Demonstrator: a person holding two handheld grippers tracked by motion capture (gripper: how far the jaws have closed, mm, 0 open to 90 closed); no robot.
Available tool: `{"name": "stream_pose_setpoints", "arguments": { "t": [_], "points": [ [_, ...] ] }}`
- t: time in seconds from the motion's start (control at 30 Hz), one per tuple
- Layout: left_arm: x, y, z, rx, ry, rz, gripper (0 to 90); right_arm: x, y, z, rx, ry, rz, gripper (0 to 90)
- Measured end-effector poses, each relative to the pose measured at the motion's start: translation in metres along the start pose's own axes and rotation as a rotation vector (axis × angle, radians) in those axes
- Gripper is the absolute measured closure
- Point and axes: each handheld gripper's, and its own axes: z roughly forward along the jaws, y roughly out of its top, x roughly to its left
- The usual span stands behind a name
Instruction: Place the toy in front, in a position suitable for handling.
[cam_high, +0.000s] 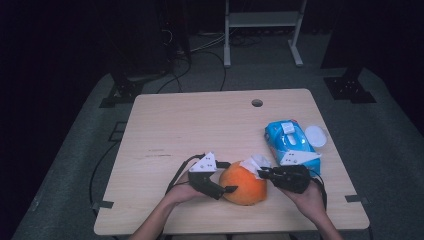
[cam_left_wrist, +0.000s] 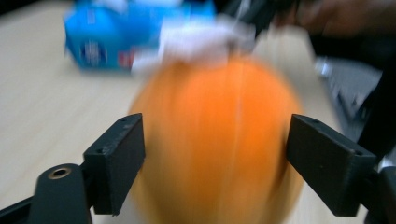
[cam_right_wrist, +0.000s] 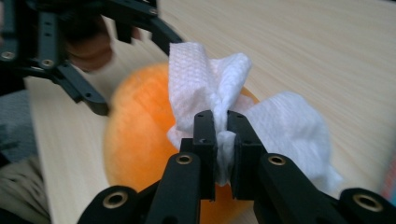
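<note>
A round orange ball (cam_high: 242, 185) rests on the wooden table (cam_high: 200, 125) near its front edge. My left gripper (cam_high: 227, 176) reaches in from the ball's left, its jaws spread to either side of the ball (cam_left_wrist: 215, 140), which is blurred between them. My right gripper (cam_high: 260, 172) comes from the right and is shut on a crumpled white wipe (cam_high: 255, 164). In the right gripper view the wipe (cam_right_wrist: 205, 79) is pinched between the jaws and lies against the top of the ball (cam_right_wrist: 135, 135).
A blue pack of wipes (cam_high: 290, 142) lies right of the ball, with a round white lid (cam_high: 315, 135) beside it. A small hole (cam_high: 257, 103) sits near the table's far edge. Frame legs and cables stand on the floor beyond.
</note>
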Motion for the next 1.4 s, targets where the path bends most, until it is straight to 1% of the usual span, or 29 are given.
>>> {"name": "stream_pose_setpoints", "arguments": {
  "t": [0.03,0.07,0.13,0.17,0.2,0.23,0.27,0.3,0.4,0.47,0.53,0.6,0.67,0.7,0.73,0.8,0.83,0.87,0.97,1.0,1.03,1.07,1.13,1.27,1.33,1.4],
  "points": [
    [-0.001,0.002,0.002,0.005,0.003,0.009,22.6,0.003,0.002,0.001,-0.013,0.014,-0.009,82.1],
    [-0.002,0.002,0.004,0.029,0.012,0.02,25.6,0.006,0.006,0.003,-0.025,0.027,-0.029,82.0],
    [-0.001,0.0,0.006,0.06,0.022,-0.004,29.0,0.014,0.011,0.008,-0.01,0.019,-0.063,82.0],
    [0.0,-0.003,0.006,0.07,0.02,-0.031,29.7,0.015,0.011,0.009,-0.005,0.01,-0.074,82.0],
    [0.001,-0.005,0.006,0.076,0.023,-0.039,30.9,0.014,0.01,0.011,0.002,0.011,-0.073,82.0],
    [0.003,-0.007,0.004,0.082,0.027,-0.06,31.6,0.013,0.009,0.011,0.006,0.012,-0.063,82.1],
    [0.003,-0.007,0.003,0.085,0.026,-0.067,31.7,0.008,0.005,0.009,0.013,0.011,-0.043,82.1],
    [0.004,-0.008,0.002,0.09,0.028,-0.069,31.7,0.006,0.003,0.008,0.014,0.01,-0.031,82.1],
    [0.006,-0.011,0.001,0.09,0.028,-0.077,31.7,-0.004,-0.008,0.001,0.041,-0.013,0.007,82.1],
    [0.007,-0.012,0.0,0.089,0.026,-0.085,31.7,-0.008,-0.016,-0.002,0.053,-0.006,0.031,82.0],
    [0.007,-0.011,0.002,0.093,0.025,-0.081,31.7,-0.009,-0.021,-0.003,0.047,0.017,0.056,82.1],
    [0.006,-0.011,0.003,0.094,0.033,-0.081,31.7,-0.007,-0.018,-0.003,0.037,0.021,0.045,82.0],
    [0.006,-0.012,0.004,0.09,0.036,-0.084,31.8,-0.003,-0.01,-0.003,0.007,0.051,0.032,82.0],
    [0.006,-0.012,0.004,0.092,0.04,-0.082,31.8,0.0,-0.006,-0.002,-0.006,0.067,0.016,82.0],
    [0.006,-0.011,0.004,0.092,0.045,-0.082,31.7,0.005,-0.003,0.0,-0.006,0.069,-0.001,81.9],
    [0.006,-0.012,0.002,0.086,0.046,-0.079,31.7,0.011,-0.001,0.004,0.011,0.049,-0.043,81.9],
    [0.006,-0.012,0.002,0.084,0.042,-0.078,31.7,0.01,-0.002,0.004,0.015,0.051,-0.041,81.9],
    [0.006,-0.012,0.003,0.081,0.04,-0.079,31.6,0.007,-0.004,0.003,0.018,0.055,-0.028,81.9],
    [0.002,-0.009,0.006,0.079,0.018,-0.063,31.6,-0.004,-0.012,-0.001,0.047,0.025,0.014,82.0],
    [0.001,-0.008,0.007,0.082,0.015,-0.057,31.6,-0.009,-0.015,-0.002,0.052,0.018,0.036,82.0],
    [-0.001,-0.007,0.008,0.083,0.014,-0.051,31.6,-0.011,-0.015,-0.002,0.051,0.015,0.041,82.0],
    [-0.002,-0.006,0.008,0.086,0.011,-0.044,31.6,-0.012,-0.015,-0.002,0.053,0.012,0.044,82.0],
    [-0.007,-0.004,0.01,0.094,0.002,-0.01,31.6,-0.011,-0.011,0.0,0.047,0.005,0.036,82.0],
    [-0.013,-0.002,0.011,0.109,-0.007,0.022,31.2,-0.011,0.002,0.008,0.038,0.001,0.012,82.1],
    [-0.014,-0.002,0.01,0.114,-0.011,0.026,30.7,-0.014,0.006,0.013,0.036,0.004,0.019,82.0],
    [-0.013,-0.003,0.009,0.11,-0.011,0.02,30.6,-0.018,0.006,0.016,0.035,0.012,0.033,82.0]
  ]
}}
